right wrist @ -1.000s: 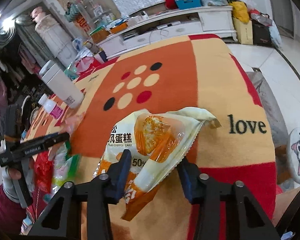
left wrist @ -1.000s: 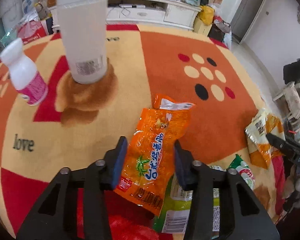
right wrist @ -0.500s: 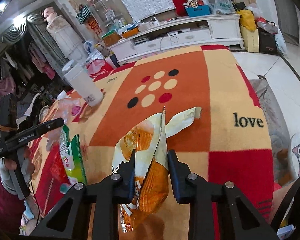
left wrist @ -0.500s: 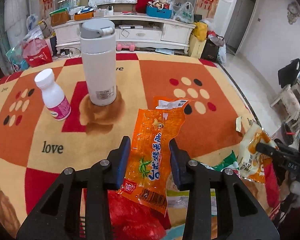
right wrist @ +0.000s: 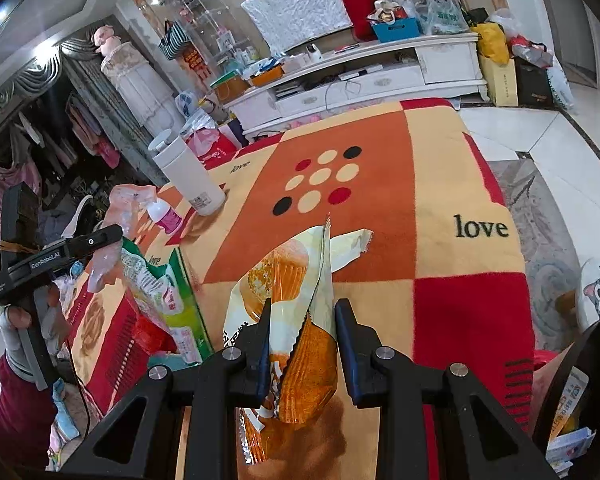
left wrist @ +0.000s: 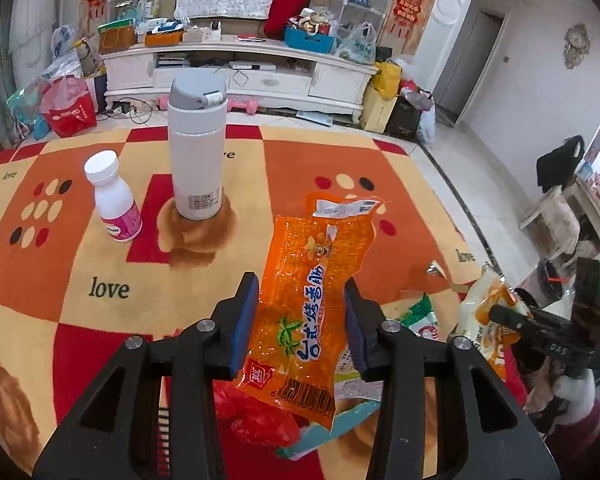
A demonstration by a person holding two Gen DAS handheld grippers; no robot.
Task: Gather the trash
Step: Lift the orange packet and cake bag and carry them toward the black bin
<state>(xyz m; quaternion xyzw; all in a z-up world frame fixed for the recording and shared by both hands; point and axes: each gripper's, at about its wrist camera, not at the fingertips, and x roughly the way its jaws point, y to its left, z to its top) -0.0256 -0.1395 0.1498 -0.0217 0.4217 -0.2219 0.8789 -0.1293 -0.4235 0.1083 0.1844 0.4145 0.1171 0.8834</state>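
My left gripper [left wrist: 300, 312] is shut on an orange snack wrapper [left wrist: 316, 280] and holds it up above the patterned table cloth [left wrist: 100, 280]. My right gripper [right wrist: 302, 328] is shut on a crumpled cream and orange cake wrapper [right wrist: 296, 280], lifted off the cloth. The cake wrapper and right gripper also show in the left wrist view [left wrist: 488, 320] at the right edge. The left gripper shows in the right wrist view [right wrist: 80, 244] with its wrapper seen pale from behind. A green snack bag [right wrist: 164, 296] lies at the near left with red plastic [left wrist: 252, 412] beside it.
A tall white thermos [left wrist: 196, 152] and a small white bottle with a pink label [left wrist: 114, 204] stand on the far left of the cloth. A white TV cabinet [left wrist: 240, 68] with clutter lines the back wall. The tiled floor [right wrist: 540, 140] lies to the right.
Both grippers have closed on their wrappers and risen from the cloth. The thermos and bottle look farther away as the left gripper pulled back and up.
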